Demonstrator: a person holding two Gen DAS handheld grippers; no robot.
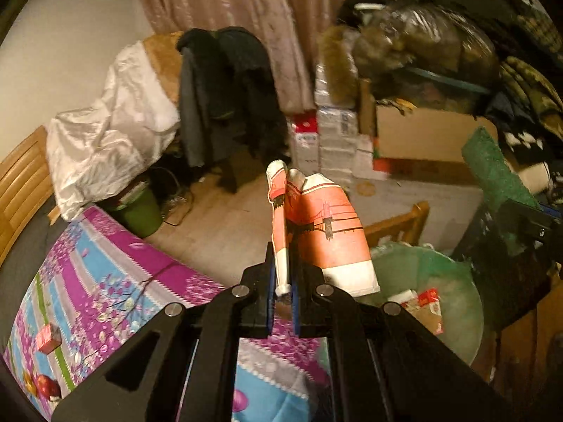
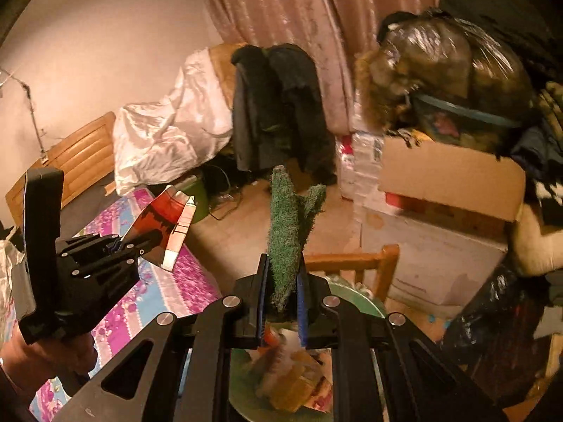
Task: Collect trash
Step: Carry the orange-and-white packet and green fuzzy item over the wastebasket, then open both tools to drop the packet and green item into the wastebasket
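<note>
— Orange-and-white paper carton (image 1: pixel 318 225), crumpled flat, printed with a dark bridge drawing. Centre of the left wrist view, clamped at its lower edge by the left tool (image 1: pixel 282 281), blue pads pressed on it. It hangs in the air past the bench edge, up and left of the bin.

— And the right tool (image 2: pixel 281 285)?

— Clenched on a green scouring pad (image 2: pixel 290 232), rough fibre, bent and standing upright at mid-frame. Directly below it, at the bottom centre, the open bin with yellow and red scraps inside.

— Bin details?

— Pale green liner in the trash bin (image 1: pixel 454 281), lower right of the left view; red-and-white wrappers lie in it. Wooden chair (image 1: pixel 404 225) just behind the rim.

— Surroundings?

— Bench (image 1: pixel 105 281) under a purple, blue and pink floral cloth, lower left. A small red box (image 1: pixel 48 338) and a red round object, too blurred to name, near its left edge. Dark jackets (image 1: pixel 225 95) over a chair at centre top, white sheet (image 1: pixel 116 126) to their left, cardboard box (image 1: pixel 425 133) and stacked packs right of centre, black sack (image 1: pixel 422 35) above.

— Any writing?

— None legible; print on the packs and wrappers is blurred.
</note>
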